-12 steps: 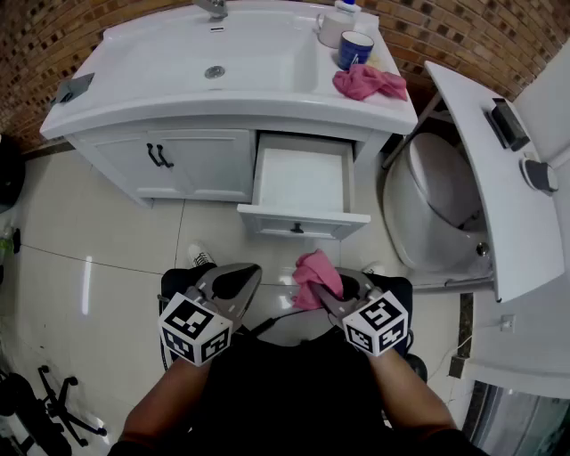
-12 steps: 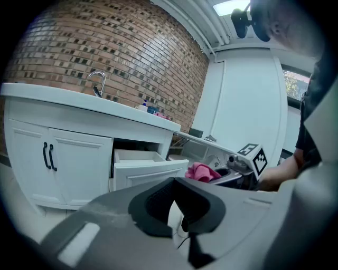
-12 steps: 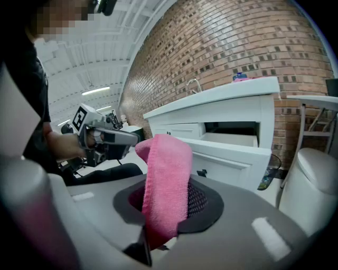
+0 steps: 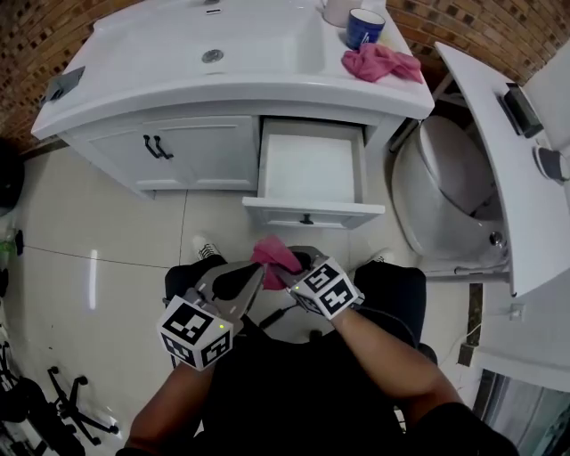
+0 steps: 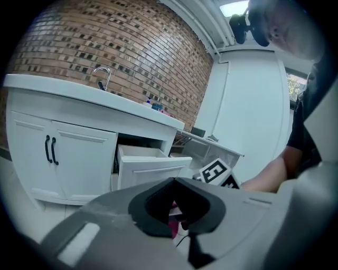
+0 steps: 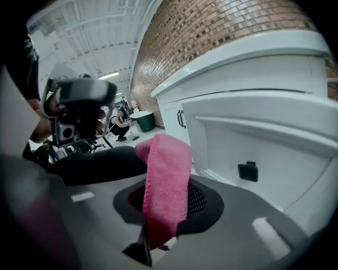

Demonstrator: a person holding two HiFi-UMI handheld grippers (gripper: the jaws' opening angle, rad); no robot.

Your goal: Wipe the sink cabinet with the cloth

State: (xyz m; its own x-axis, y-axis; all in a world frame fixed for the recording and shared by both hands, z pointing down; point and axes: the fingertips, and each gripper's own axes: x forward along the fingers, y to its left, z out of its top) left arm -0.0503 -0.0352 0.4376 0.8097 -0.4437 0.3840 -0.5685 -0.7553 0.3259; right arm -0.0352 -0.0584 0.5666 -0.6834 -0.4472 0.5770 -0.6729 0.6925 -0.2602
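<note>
Swinging leftward since half a second ago, the right gripper (image 4: 292,267), jaws clamped on the pink cloth (image 4: 274,253), now nears the left gripper (image 4: 256,274), whose jaws are together and empty. Wiping of the cabinet (image 4: 191,151) has not begun.

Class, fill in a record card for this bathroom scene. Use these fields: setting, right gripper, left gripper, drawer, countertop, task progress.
setting: white sink cabinet against a brick wall, toilet beside it
right gripper: shut on a pink cloth, held in front of the drawer
left gripper: jaws together, nothing clamped, close beside the right one
drawer: pulled open, looks empty
countertop: second pink cloth and a blue mug
task progress: wiping not yet begun; the held cloth touches no cabinet surface
</note>
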